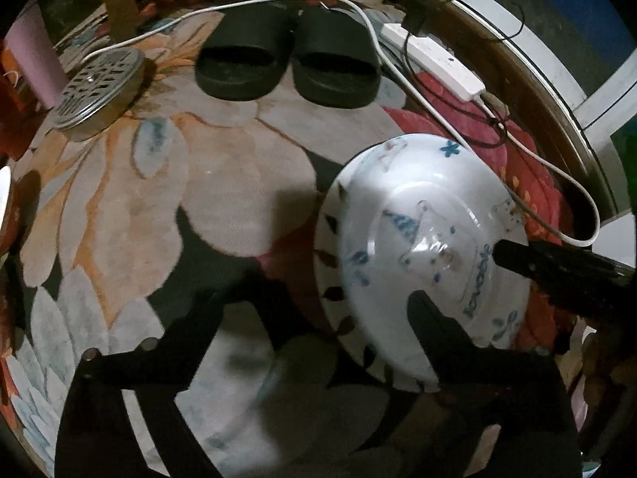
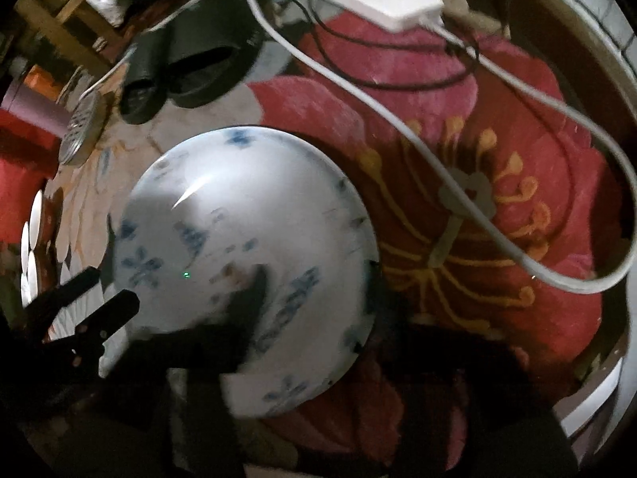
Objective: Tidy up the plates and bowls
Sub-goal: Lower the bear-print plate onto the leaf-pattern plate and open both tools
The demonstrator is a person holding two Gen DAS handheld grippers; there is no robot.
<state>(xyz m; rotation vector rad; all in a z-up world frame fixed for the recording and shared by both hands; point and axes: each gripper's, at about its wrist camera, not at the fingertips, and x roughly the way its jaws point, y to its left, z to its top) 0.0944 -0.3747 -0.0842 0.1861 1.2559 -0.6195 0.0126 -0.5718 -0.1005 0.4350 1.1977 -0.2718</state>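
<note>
Dim room, motion blur, fisheye-warped edges, hard shadows.

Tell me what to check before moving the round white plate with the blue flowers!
1. Left gripper open: ok, fingers spread wide.
2. Right gripper gripping the round white plate with blue flowers: cannot tell, its tip is at the rim but the right wrist view is blurred.
3. That plate resting on the white plate with dark leaf marks: ok.
4. White cable free of the plates: cannot tell, it runs close by the rim.
5. Black slippers out of the way: ok, well apart.
</note>
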